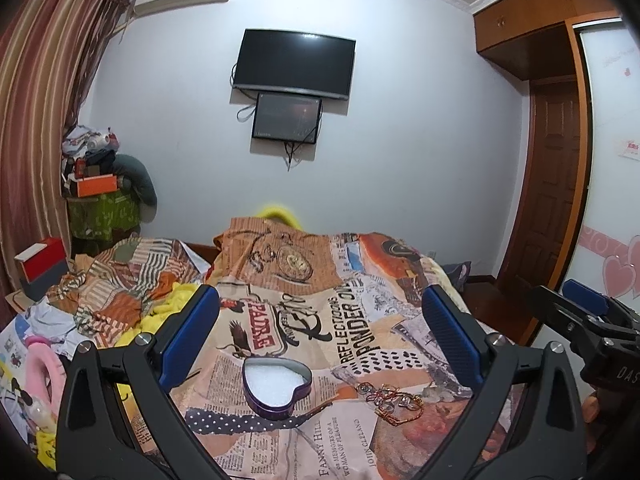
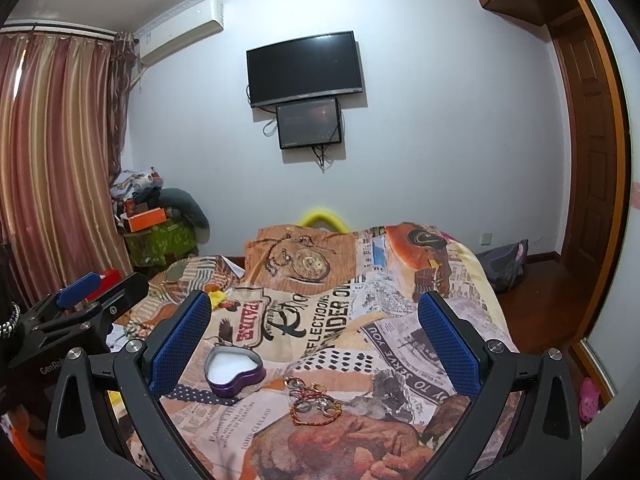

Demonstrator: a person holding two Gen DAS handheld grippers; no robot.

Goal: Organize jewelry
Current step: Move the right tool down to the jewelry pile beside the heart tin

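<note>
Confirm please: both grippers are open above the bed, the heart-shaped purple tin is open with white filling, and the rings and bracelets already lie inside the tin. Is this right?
Not quite. The rings and bracelets are not inside the heart-shaped purple tin; they lie on the bedspread beside it, as the right wrist view shows. The rest holds: the left gripper and right gripper are open, and the tin holds only white filling.

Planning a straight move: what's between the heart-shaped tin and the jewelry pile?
Only bare printed bedspread separates heart-shaped tin and jewelry pile, per both wrist views.

Printed on bedspread (image 1: pixel 360 280) ahead of grippers: "PONDER", "FANNY HILL", "JOHN CLELAND", "TO SERVE YOU". Other lettering too small to read.
</note>
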